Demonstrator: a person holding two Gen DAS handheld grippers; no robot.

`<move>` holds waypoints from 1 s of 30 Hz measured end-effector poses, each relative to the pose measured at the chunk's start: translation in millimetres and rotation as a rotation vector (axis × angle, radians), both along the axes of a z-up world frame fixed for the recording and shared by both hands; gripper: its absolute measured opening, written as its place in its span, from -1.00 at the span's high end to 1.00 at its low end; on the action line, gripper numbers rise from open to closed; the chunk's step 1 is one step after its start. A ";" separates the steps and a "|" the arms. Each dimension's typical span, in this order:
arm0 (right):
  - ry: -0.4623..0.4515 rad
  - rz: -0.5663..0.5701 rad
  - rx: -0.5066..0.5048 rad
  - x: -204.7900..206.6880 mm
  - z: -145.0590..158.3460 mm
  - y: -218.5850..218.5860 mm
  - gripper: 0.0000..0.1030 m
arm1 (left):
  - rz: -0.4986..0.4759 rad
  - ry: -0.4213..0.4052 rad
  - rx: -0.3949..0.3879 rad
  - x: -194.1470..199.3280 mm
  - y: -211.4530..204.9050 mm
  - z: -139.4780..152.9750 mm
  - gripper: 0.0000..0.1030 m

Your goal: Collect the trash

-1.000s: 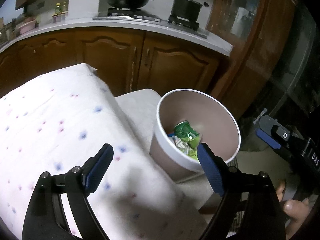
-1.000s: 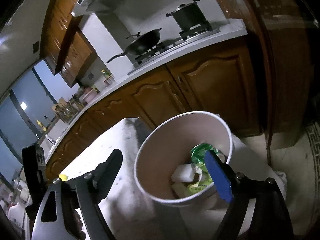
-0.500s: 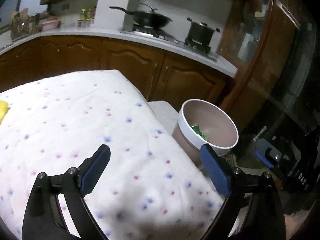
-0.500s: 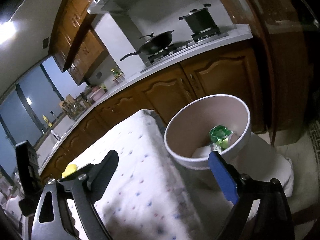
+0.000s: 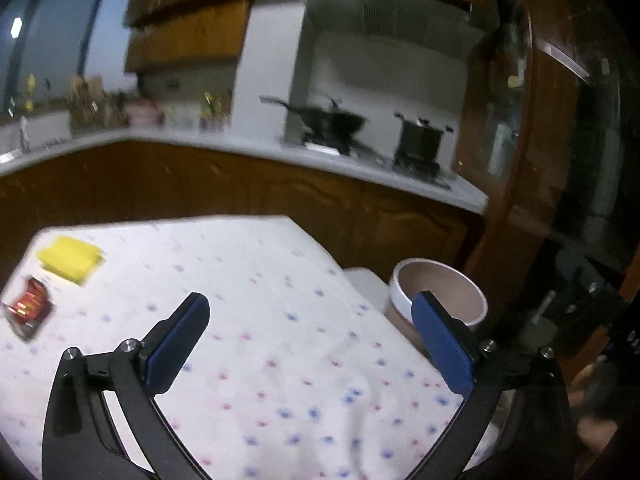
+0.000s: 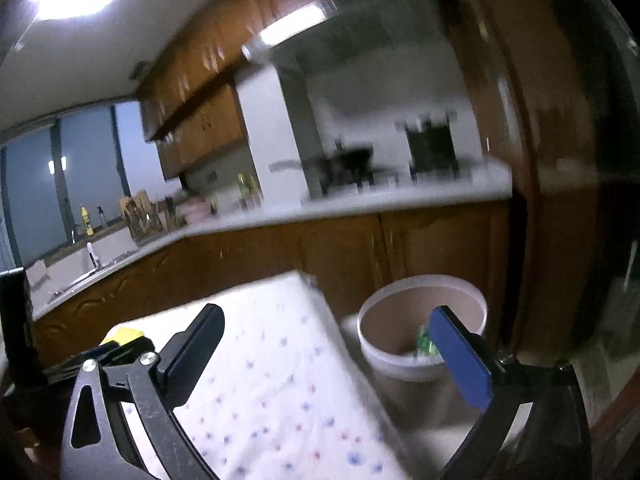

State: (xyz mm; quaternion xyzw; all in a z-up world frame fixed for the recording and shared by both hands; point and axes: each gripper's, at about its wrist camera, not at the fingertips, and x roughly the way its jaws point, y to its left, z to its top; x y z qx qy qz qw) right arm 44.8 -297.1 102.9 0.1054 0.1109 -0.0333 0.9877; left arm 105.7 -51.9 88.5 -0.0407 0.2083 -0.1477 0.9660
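Note:
A white bin [image 5: 440,292] with a brown inside stands off the table's right edge; in the right wrist view the bin [image 6: 404,364] holds a green wrapper [image 6: 426,345]. A yellow sponge-like block [image 5: 70,259] and a red crumpled wrapper [image 5: 29,307] lie at the table's far left. My left gripper [image 5: 310,340] is open and empty above the spotted tablecloth [image 5: 280,360]. My right gripper [image 6: 326,354] is open and empty, between the table edge and the bin.
A kitchen counter [image 5: 240,148] with brown cabinets runs behind the table, with a wok [image 5: 332,122] and a pot [image 5: 420,142] on the stove. A dark wooden cabinet [image 5: 532,160] stands at the right. The other gripper's black body [image 6: 16,320] shows at the left edge.
Both grippers have pulled back and up from the bin, which now looks smaller and farther. The left view has swung left, bringing the yellow block and red wrapper into sight.

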 end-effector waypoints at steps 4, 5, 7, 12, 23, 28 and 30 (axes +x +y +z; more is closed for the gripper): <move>-0.042 -0.015 -0.039 -12.0 -15.1 17.9 -1.00 | 0.035 -0.044 0.041 -14.3 9.0 -12.5 -1.00; -0.025 -0.014 -0.038 -11.0 -20.5 20.2 -1.00 | 0.038 -0.043 0.050 -16.8 10.3 -16.5 -1.00; 0.042 0.005 -0.030 -5.3 -38.1 24.8 -1.00 | 0.049 -0.033 0.077 -17.4 11.2 -24.6 -1.00; 0.126 0.029 -0.049 -2.8 -66.3 36.6 -1.00 | 0.076 0.013 0.089 -18.5 19.4 -46.6 -1.00; 0.163 0.042 -0.059 -12.2 -88.1 48.4 -1.00 | 0.104 0.022 0.129 -47.0 32.7 -68.7 -1.00; 0.173 0.062 -0.063 -13.9 -93.4 55.5 -1.00 | 0.131 0.031 0.125 -52.1 40.9 -72.1 -1.00; 0.173 0.072 -0.072 -13.5 -94.9 58.7 -1.00 | 0.142 0.029 0.125 -53.7 43.8 -72.4 -1.00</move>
